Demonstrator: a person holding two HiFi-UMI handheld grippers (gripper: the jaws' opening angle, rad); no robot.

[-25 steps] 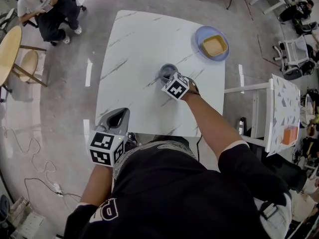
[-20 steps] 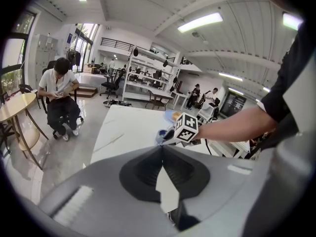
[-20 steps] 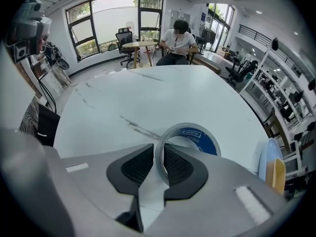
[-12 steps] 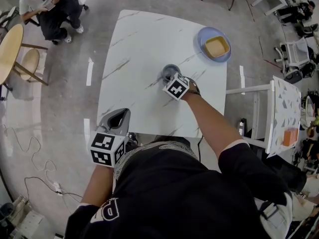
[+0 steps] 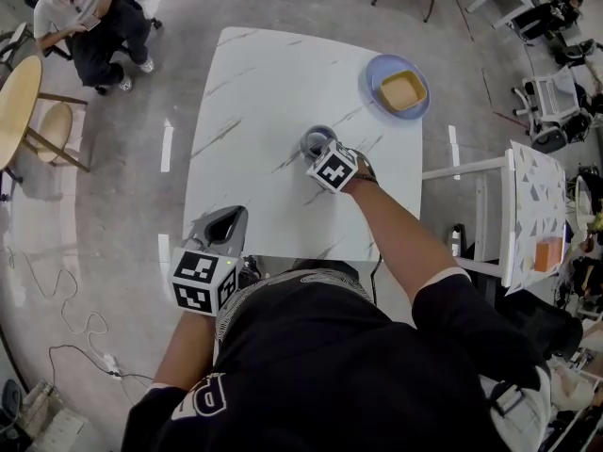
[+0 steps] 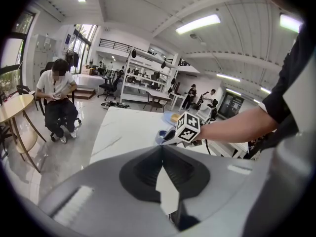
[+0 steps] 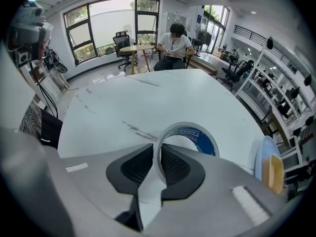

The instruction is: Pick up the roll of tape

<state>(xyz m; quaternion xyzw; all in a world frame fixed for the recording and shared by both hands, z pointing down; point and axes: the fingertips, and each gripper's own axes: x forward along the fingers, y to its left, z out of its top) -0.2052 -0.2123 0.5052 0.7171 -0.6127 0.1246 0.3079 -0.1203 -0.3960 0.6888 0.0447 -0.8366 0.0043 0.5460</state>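
Observation:
The roll of tape (image 5: 316, 141), grey with a blue inner label, is at the middle of the white marble table (image 5: 264, 73). My right gripper (image 5: 320, 151) is shut on it. In the right gripper view the two black pads pinch the near wall of the tape roll (image 7: 197, 134), one pad inside the ring and one outside, at the right gripper (image 7: 159, 158). My left gripper (image 5: 224, 222) hovers at the table's near left edge, shut with nothing in it. In the left gripper view the left gripper (image 6: 161, 154) has its jaws together, and the right gripper's marker cube (image 6: 187, 128) shows ahead.
A blue plate (image 5: 379, 72) holding a yellow bowl (image 5: 402, 90) sits at the table's far right. A seated person (image 5: 80, 12) and a round wooden table (image 5: 14, 102) are at the far left. A white side table (image 5: 537, 210) stands to the right. Cables lie on the floor.
The right gripper stays shut on the tape roll at the same spot on the table. Only the head view has shifted slightly.

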